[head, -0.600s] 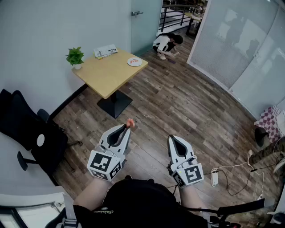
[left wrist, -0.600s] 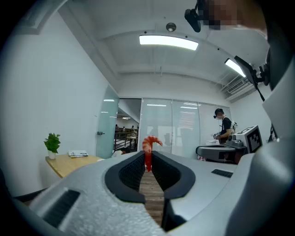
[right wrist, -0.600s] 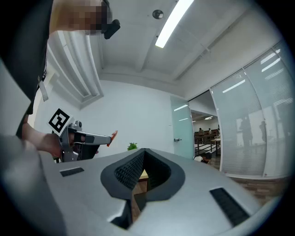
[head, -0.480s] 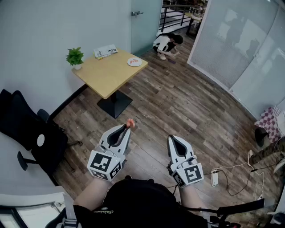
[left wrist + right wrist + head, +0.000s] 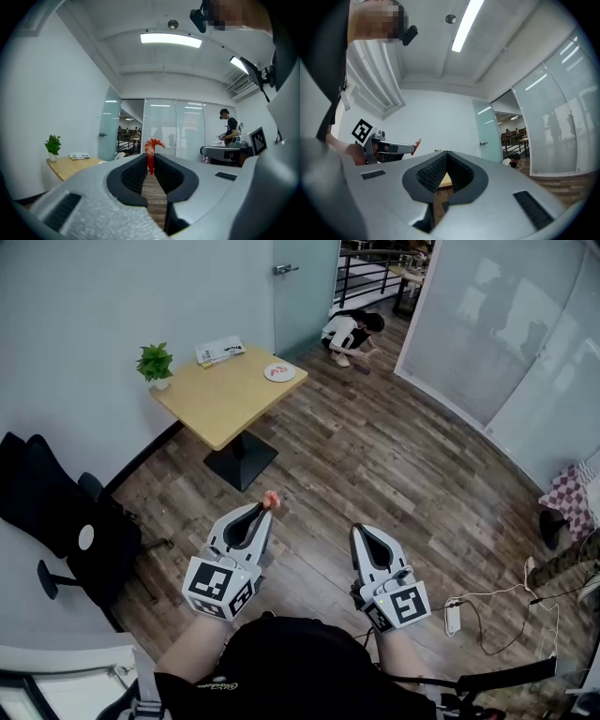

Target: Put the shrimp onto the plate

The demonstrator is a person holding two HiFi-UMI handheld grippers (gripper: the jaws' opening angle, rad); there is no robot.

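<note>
Little changed: my left claw (image 5: 266,508) still pinches shrimp (image 5: 271,498), mid-frame above floor (image 5: 394,456). Counter (image 5: 225,401) and plate (image 5: 278,372) drifted slightly left, upper left. Right claw (image 5: 366,532) closed, empty. Whole carry remains.

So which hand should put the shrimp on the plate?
The left. The left gripper pinches the shrimp at its jaw tips, and it is on the side nearer the table that holds the plate. The right gripper is closed on nothing.
</note>
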